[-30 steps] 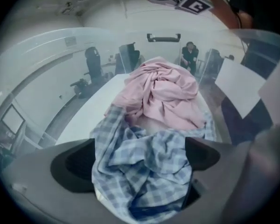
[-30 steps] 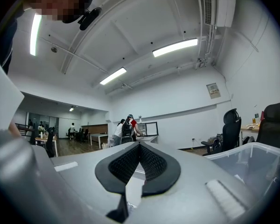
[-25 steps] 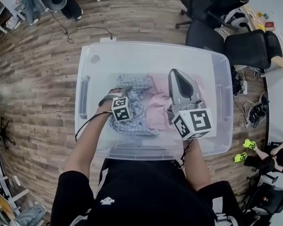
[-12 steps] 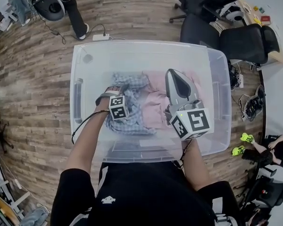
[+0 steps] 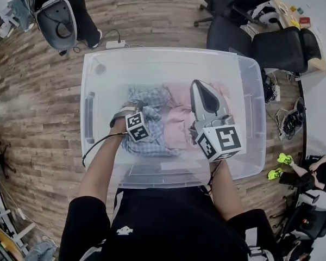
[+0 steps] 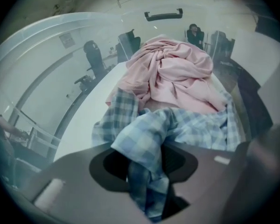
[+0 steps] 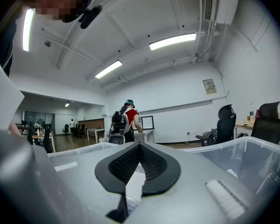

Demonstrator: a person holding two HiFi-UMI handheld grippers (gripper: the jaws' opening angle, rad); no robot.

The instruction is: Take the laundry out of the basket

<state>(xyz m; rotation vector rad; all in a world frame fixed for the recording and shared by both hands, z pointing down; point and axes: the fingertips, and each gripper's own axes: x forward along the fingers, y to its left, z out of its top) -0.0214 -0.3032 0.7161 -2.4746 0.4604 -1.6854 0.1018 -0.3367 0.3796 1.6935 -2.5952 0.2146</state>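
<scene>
A clear plastic basket (image 5: 168,52) stands on the wood floor and holds a blue checked garment (image 5: 152,143) and a pink garment (image 5: 179,110). My left gripper (image 5: 143,113) reaches down into the basket. In the left gripper view its jaws are closing, and a fold of the blue checked garment (image 6: 149,139) is pinched between them at the left gripper (image 6: 147,171). The pink garment (image 6: 172,73) lies heaped just beyond. My right gripper (image 5: 204,91) hovers above the basket's right half, shut and holding nothing; its view (image 7: 139,160) looks out level over the rim.
Black office chairs (image 5: 282,50) stand past the basket's far right corner. A power strip (image 5: 115,44) lies on the floor behind the basket, by a person's legs (image 5: 81,10). Another person (image 7: 127,120) stands across the room.
The left gripper has shifted slightly to the right and tilted over the checked garment in the basket. The right gripper has stayed where it was.
</scene>
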